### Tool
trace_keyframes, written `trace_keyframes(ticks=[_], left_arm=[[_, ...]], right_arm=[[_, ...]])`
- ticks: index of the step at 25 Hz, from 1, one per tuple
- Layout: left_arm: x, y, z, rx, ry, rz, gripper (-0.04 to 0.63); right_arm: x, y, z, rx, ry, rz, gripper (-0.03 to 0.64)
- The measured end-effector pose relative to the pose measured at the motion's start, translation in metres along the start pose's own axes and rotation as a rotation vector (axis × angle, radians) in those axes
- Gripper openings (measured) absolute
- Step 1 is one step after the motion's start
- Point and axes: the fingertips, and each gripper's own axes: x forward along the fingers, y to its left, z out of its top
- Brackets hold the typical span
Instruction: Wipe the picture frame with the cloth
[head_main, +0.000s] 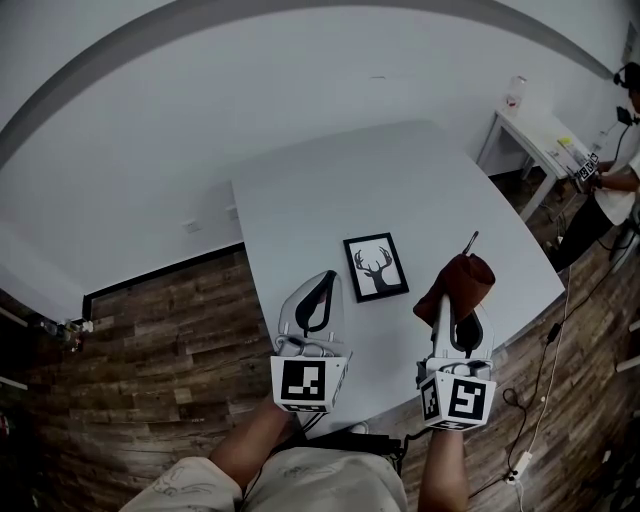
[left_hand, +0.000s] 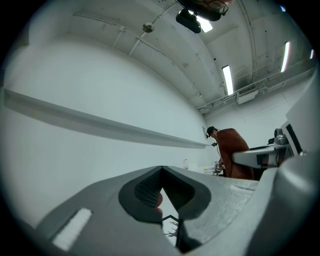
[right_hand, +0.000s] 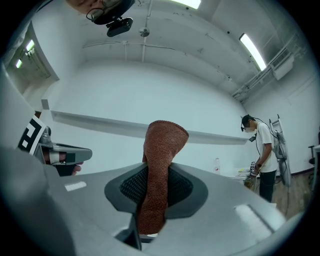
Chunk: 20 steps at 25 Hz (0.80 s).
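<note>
A small black picture frame (head_main: 376, 267) with a deer-antler print lies flat on the white table (head_main: 330, 190). My left gripper (head_main: 328, 276) hovers just left of the frame, shut, with nothing between its tips (left_hand: 161, 169); a sliver of the frame (left_hand: 170, 227) shows through the gap behind them. To the right of the frame, my right gripper (head_main: 455, 300) is shut on a brown cloth (head_main: 462, 282). In the right gripper view the cloth (right_hand: 162, 145) stands up between the pads of that gripper (right_hand: 157, 175). Both grippers are held above the table.
A second white table (head_main: 535, 130) with a bottle (head_main: 516, 90) stands at the back right, and a person (head_main: 615, 190) stands beside it. Cables (head_main: 530, 440) trail on the wooden floor (head_main: 160, 340) to the right. My knees are at the table's near edge.
</note>
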Motion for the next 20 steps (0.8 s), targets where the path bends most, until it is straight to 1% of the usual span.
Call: trace_keyframes(ticks=[2, 6, 10, 13, 20], left_arm=[[0.0, 0.001, 0.002, 0.004, -0.019, 0.004, 0.0], [0.0, 0.0, 0.002, 0.011, -0.023, 0.009, 0.0], [-0.001, -0.002, -0.001, 0.014, -0.003, 0.008, 0.0], [0.0, -0.002, -0.001, 0.012, -0.017, 0.01, 0.0], [0.0, -0.004, -0.001, 0.0, -0.018, 0.009, 0.0]], right_arm=[[0.0, 0.0, -0.001, 0.001, 0.003, -0.002, 0.106], [-0.001, 0.001, -0.005, -0.006, 0.011, -0.001, 0.106], [-0.001, 0.004, -0.012, -0.017, 0.026, 0.009, 0.106], [0.0, 0.008, -0.014, -0.026, 0.032, 0.018, 0.106], [0.002, 0.01, -0.016, -0.036, 0.042, 0.025, 0.105]])
